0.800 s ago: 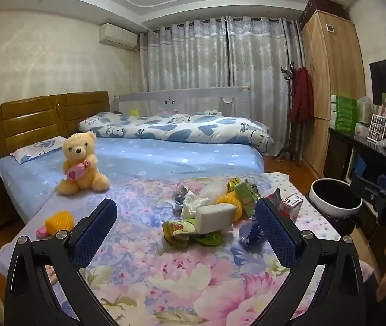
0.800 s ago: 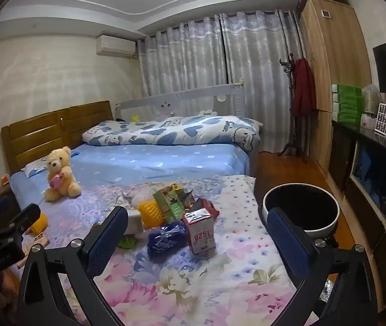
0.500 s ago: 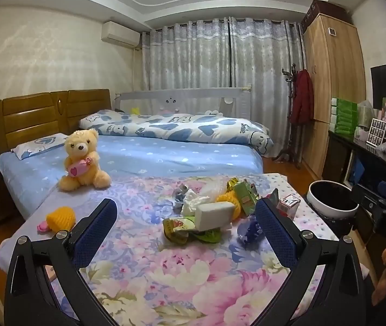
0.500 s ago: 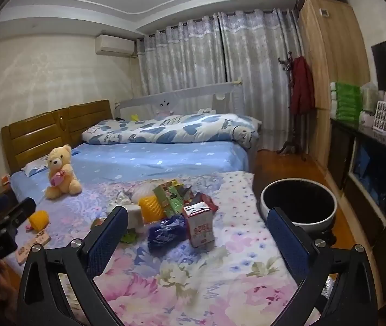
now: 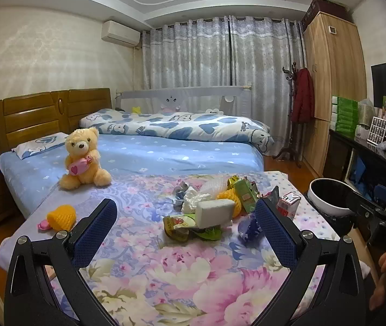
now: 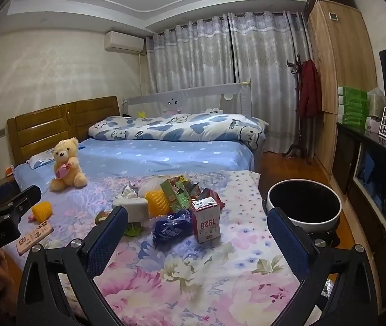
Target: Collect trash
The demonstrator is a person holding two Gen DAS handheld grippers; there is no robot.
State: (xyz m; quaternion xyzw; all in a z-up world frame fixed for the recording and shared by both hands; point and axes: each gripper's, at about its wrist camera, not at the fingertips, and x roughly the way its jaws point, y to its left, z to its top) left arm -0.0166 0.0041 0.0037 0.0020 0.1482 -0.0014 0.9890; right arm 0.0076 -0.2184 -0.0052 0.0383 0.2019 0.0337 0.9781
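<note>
Bedroom light falls on the floral bedspread (image 6: 193,277) in front of you, and the trash pile (image 6: 171,203) sits in a loose heap near its middle. Take that pile as your landmark. At its near right edge stands a small white-and-red carton (image 6: 206,218) printed "1928", upright; touching it on the left lies a crumpled blue wrapper (image 6: 170,226). Behind those lean a green juice box (image 6: 175,194) and an orange ribbed foam sleeve (image 6: 157,202), with a white foam block (image 5: 214,212) and crumpled tissue (image 5: 193,199) on the pile's left side. A flattened green-and-yellow pouch (image 5: 182,224) lies under the block's near edge.

Right of the pile, off the bed's edge on the floor, stands the white bin with a black liner (image 6: 303,203) — its mouth faces up.

Your left gripper (image 5: 186,226) hangs over the bedspread just short of the pile, fingers spread wide and holding nothing. Your right gripper (image 6: 197,233) is the same — fingers wide apart, nothing between them, the carton framed in the gap.

Well left of the pile sits a teddy bear (image 5: 83,160), with a second orange foam sleeve (image 5: 60,217) nearer you.
</note>
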